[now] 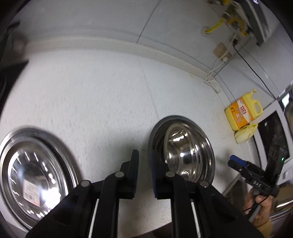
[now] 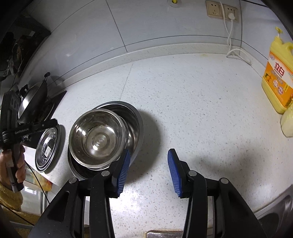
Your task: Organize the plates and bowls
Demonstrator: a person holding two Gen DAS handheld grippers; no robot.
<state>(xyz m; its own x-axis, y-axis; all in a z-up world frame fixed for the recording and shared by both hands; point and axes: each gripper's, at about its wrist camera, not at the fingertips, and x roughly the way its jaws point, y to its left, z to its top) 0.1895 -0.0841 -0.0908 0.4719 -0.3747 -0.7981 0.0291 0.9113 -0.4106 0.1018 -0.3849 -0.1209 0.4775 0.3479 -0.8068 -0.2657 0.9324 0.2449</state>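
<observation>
A stack of steel bowls (image 2: 97,135) sits on the white speckled counter (image 2: 192,95), the top bowl lying tilted inside a wider one (image 2: 134,119). To its left is a stack of steel plates (image 2: 47,146) with a paper label inside. My right gripper (image 2: 149,170) is open over bare counter, its left blue pad (image 2: 124,170) just beside the bowls' rim. In the left wrist view my left gripper (image 1: 145,157) hovers between the plates (image 1: 33,174) and the bowls (image 1: 183,152). Its jaws stand a narrow gap apart with nothing between them. The right gripper (image 1: 235,162) shows at the far right.
A yellow detergent jug (image 2: 278,76) and a pale sponge (image 2: 287,122) stand at the counter's right end. A wall socket (image 2: 222,11) trails a white cord onto the counter. A stove with a dark pan (image 2: 34,102) lies left; a sink rim (image 2: 274,206) lower right.
</observation>
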